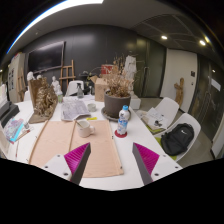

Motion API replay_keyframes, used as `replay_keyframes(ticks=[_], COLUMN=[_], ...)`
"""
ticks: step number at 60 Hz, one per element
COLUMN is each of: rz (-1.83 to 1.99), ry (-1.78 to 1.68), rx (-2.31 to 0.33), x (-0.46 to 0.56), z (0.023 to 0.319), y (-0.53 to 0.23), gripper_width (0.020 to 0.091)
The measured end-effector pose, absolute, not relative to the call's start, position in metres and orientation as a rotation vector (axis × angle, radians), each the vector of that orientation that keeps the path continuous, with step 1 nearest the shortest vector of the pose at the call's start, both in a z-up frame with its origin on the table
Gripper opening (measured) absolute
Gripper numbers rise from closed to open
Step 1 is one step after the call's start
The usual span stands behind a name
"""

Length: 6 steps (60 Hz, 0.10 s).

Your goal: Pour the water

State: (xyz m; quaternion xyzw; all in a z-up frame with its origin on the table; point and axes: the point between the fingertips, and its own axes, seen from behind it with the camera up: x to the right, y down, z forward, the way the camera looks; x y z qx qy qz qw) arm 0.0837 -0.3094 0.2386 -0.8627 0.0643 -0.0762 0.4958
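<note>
Long white table running away ahead of the fingers, chairs drawn up along one side. Directly on it – a tan runner laid lengthwise, a pale cup near the runner's far end, a clear water bottle with a red cap and a label standing upright just beside the cup but apart from it. Farther back, a dark pot of dry branches, papers spread flat, a second dried arrangement – too small to tell more.
</note>
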Motion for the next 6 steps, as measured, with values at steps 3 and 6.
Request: replay_keyframes(ticks=[3,6], rz=[-0.19,-0.195], ry=[0.157,0.143], rx=[-2.095,-2.093], x=[0.081,0.077], z=[0.238,0.24], y=[-0.317,-0.323], gripper_width=[0.0852,0.0853])
